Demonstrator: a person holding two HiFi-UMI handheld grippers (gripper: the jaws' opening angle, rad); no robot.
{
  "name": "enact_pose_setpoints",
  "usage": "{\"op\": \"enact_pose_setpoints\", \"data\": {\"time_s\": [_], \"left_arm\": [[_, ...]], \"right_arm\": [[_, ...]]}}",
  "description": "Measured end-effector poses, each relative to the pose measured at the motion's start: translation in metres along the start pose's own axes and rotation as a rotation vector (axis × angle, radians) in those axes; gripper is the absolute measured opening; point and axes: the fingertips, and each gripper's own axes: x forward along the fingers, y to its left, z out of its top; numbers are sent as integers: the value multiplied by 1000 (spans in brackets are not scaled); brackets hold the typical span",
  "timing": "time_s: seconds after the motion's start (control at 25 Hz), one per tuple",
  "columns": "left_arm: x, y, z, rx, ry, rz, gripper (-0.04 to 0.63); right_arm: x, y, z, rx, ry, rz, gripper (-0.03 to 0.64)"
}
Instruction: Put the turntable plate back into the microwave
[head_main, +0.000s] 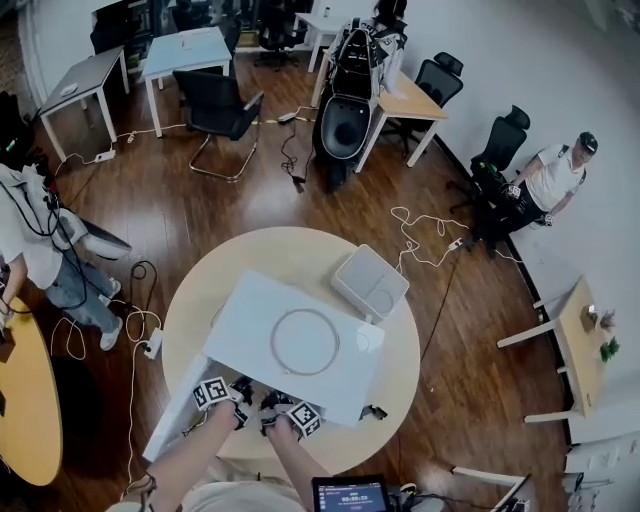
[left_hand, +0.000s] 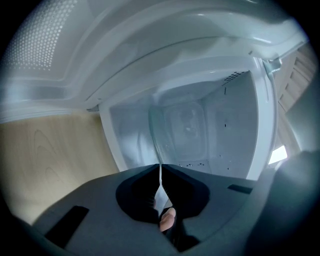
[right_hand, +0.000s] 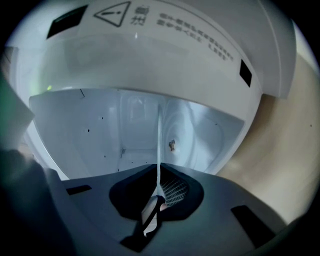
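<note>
The left tool (left_hand: 160, 172) is clamped tight on the rim of the glass plate (left_hand: 182, 130). The right tool (right_hand: 158, 175) pinches the same rim, seen edge-on between its jaws. The plate reaches into the open cavity of the microwave (head_main: 250, 320). The microwave sits on the round desk (head_main: 200, 290), with its door (head_main: 172, 425) open at its 7 o'clock. A white box (head_main: 370, 283) lies at its 1 o'clock.

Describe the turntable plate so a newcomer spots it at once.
On the round table stands a white microwave, door open. At its mouth the left gripper and right gripper pinch the turntable plate: thin clear glass, edge-on, the only see-through thing there.
</note>
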Motion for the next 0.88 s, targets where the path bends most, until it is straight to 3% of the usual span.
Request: {"op": "enact_pose_setpoints", "data": {"time_s": [0.4,0.6,0.72,0.88], "left_arm": [[5,-12,1,8,-8,-40,23],[20,-1,-37,-1,-28,23,23],[36,-18,-28,23,-11,10,23],[18,-19,-7,31,15,49,23]], "right_arm": [[4,0,8,-12,-8,-7,24],[-23,-15,39,3,17,-38,24],[-12,-7,51,-14,-1,-43,25],[0,-2,25,-21,-10,-56,24]]}}
